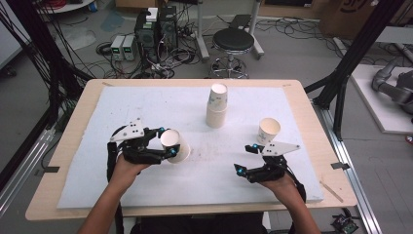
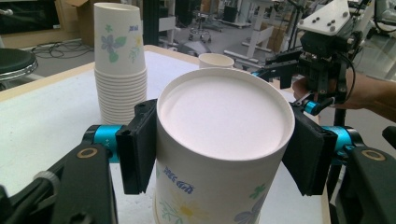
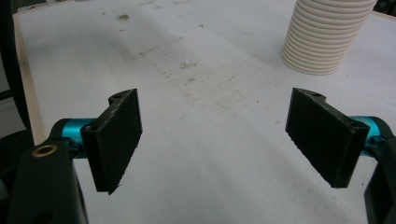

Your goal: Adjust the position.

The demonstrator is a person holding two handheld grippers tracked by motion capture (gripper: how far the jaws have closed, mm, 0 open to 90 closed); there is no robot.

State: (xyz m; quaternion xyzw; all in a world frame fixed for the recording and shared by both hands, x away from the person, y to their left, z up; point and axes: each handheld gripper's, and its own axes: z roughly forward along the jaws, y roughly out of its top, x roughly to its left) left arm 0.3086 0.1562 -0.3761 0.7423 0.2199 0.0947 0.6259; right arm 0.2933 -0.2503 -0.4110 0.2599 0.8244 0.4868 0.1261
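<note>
- Near the table's left front, an upturned cup is pinched at its base end by the left claw, one pad on each side (the cup's closed bottom faces up and appears tilted in the high view).
- Whether the cup's mouth rests on the white mat or hangs just above it cannot be told.
- Further back, near the middle, a stack of upturned cups is seen; a single cup stands mouth-up to the right, just beyond the right claw.
- The right claw is held spread wide over bare mat, with nothing between its pads.
- Risk is judged mainly at the pinch: thin paper walls could be crushed out of round by too hard a squeeze, and the cup would then jam when set on the stack.
- A slack pinch could let the tapered wall slip through the pads (the taper narrows toward the gripped end).
- A tilted approach could catch the stack's top and topple it.
</note>
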